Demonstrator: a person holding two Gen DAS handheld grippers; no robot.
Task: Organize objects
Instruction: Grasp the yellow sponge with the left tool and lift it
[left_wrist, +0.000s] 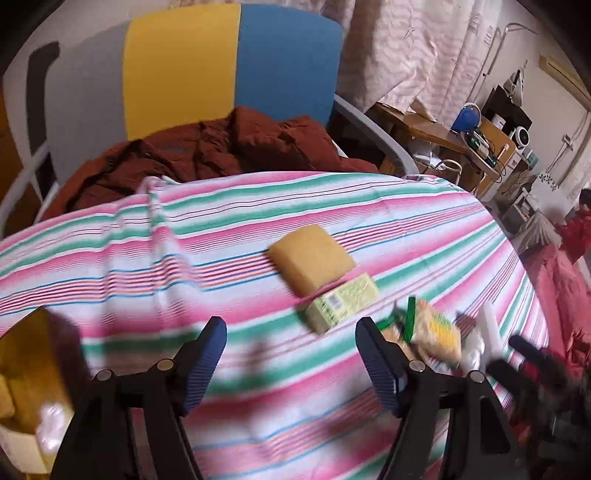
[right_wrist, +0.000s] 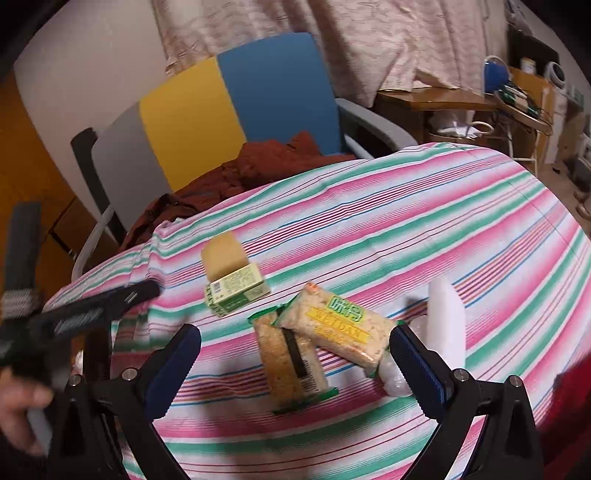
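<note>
Both grippers' fingers (left_wrist: 218, 350) (right_wrist: 417, 365) gape empty over striped cloth (right_wrist: 461, 221), snack packets (right_wrist: 340, 328) between the right pair.

**Stripes, Yellows and Greens**

A pink, green and white striped tablecloth (right_wrist: 424, 221) carries a tan-yellow sponge block (left_wrist: 310, 258), a pale green printed carton (right_wrist: 236, 291) and yellow-labelled, green-edged rice-cracker packets (right_wrist: 340, 328). The chair back (left_wrist: 207, 70) bands grey, yellow, blue.
</note>
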